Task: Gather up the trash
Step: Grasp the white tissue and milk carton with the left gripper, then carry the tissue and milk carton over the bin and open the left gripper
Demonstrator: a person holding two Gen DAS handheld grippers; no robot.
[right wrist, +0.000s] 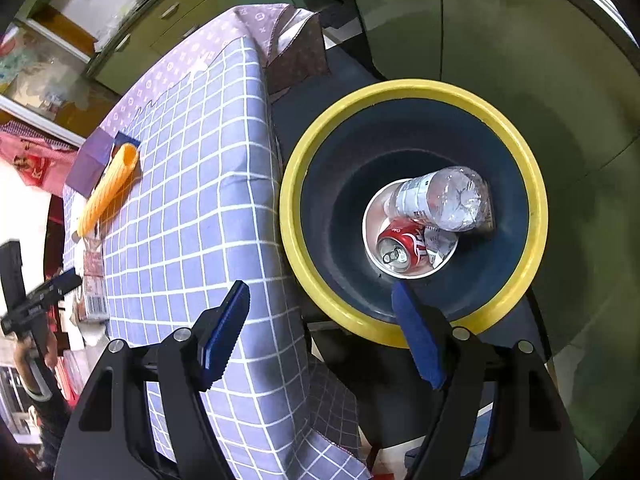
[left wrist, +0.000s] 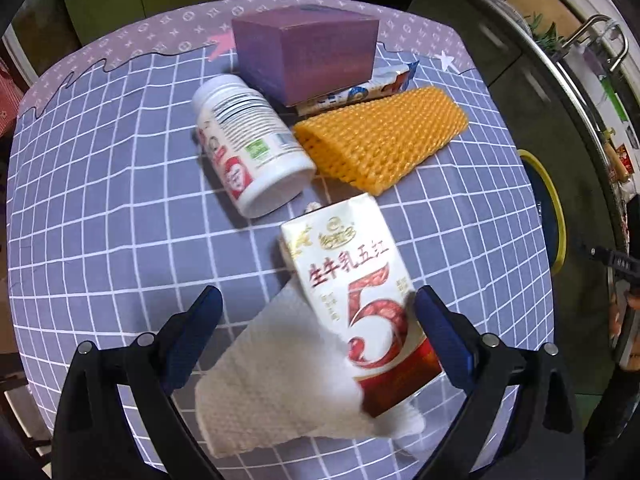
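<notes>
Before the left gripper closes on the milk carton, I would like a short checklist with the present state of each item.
1. Left gripper open: ok, jaws stand wide.
2. Milk carton between the fingers: ok, though it lies off-centre, close to one finger.
3. Only the carton in the grasp: not ok, a paper towel also lies between the jaws and partly under the carton.
4. White bottle and orange foam net apart from the jaws: ok.
5. Bin has room: ok, only a can, a plastic bottle and a cup at the bottom.
6. Right gripper empty: ok.
</notes>
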